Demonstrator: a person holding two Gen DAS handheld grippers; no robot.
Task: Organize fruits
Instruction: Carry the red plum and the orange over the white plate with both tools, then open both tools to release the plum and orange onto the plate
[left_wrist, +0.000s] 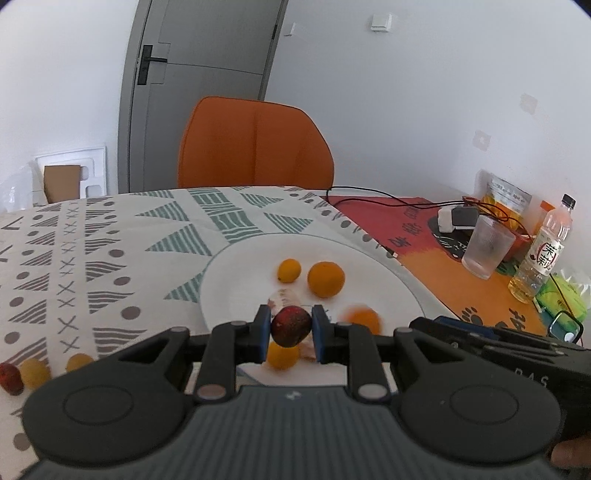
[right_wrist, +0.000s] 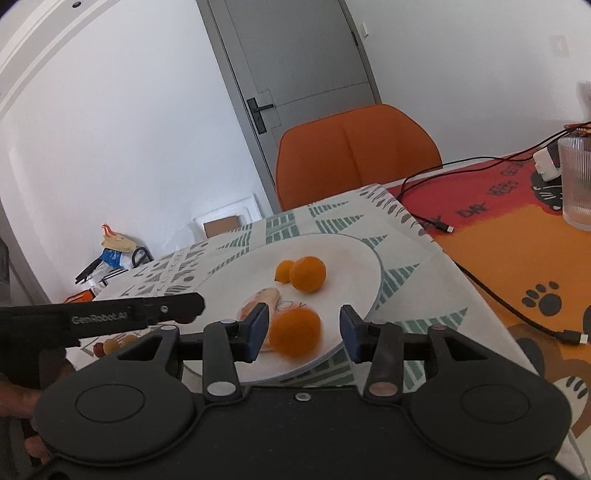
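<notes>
Evidently the left tool (left_wrist: 290, 332) is pinching a small dark-red, speckled round fruit (left_wrist: 290, 326) between its blue pads, holding it just above the near part of the round white plate (left_wrist: 229, 273) so that it can be let go among the fruit gathered there. On that plate lie a large orange citrus fruit (left_wrist: 326, 279) and a smaller orange-yellow fruit (left_wrist: 289, 270) side by side, with some pale scraps that look like peel (left_wrist: 282, 297) nearer the tools.

The right tool (right_wrist: 303, 330) stands spread, its pads clear of a blurred orange round fruit (right_wrist: 294, 332) lying between them at the plate's near edge; judging by the blur, that fruit is rolling, probably just released.

Off the plate, at the near left of the patterned cloth on the counter (left_wrist: 74, 258), a red fruit (left_wrist: 9, 376) and two yellow fruits (left_wrist: 35, 373) wait, likely the next to be collected.

The red fruit is round and may roll once freed, so a low release well inside the rim seems wise.
</notes>
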